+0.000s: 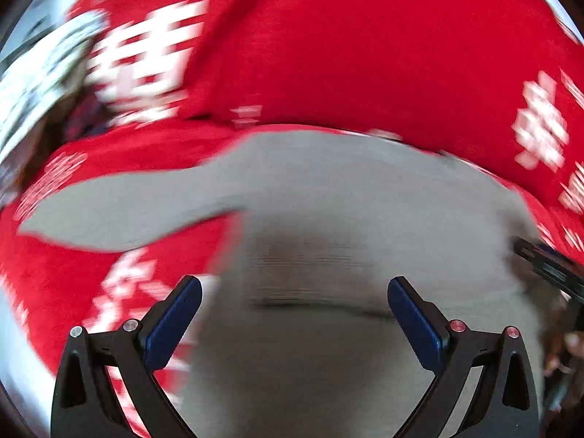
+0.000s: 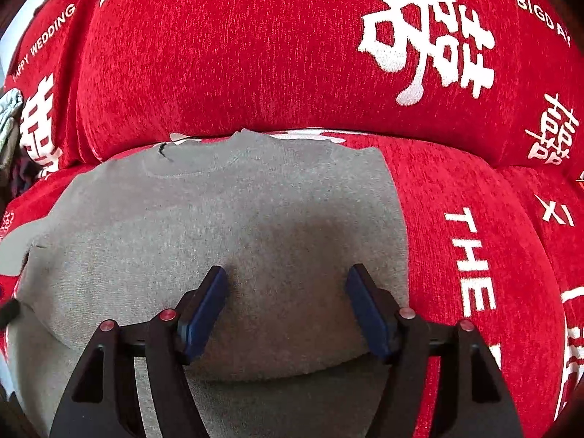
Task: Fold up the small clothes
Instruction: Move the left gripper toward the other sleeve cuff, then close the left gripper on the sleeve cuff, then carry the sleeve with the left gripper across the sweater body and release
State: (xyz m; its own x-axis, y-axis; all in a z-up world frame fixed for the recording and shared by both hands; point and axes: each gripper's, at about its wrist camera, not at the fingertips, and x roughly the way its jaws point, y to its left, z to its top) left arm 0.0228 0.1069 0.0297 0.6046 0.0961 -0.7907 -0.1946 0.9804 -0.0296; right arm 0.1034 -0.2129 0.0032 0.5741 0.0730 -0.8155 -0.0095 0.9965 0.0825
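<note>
2 grippers' jaws gape, released, above gray sweater [image 2: 219, 226] on red sofa cover [image 2: 255, 65].

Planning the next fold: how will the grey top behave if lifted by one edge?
Probably floppy: the grey top lies flat and follows the red sofa cover beneath. It looks like thin knit, so likely light. Its sleeve would likely dangle.

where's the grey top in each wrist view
Left wrist: grey top fills the lower middle, blurred, one sleeve reaching left.
Right wrist: grey top fills centre-left, neckline at the top.
Shared landmark: red cover with white characters underneath.
</note>
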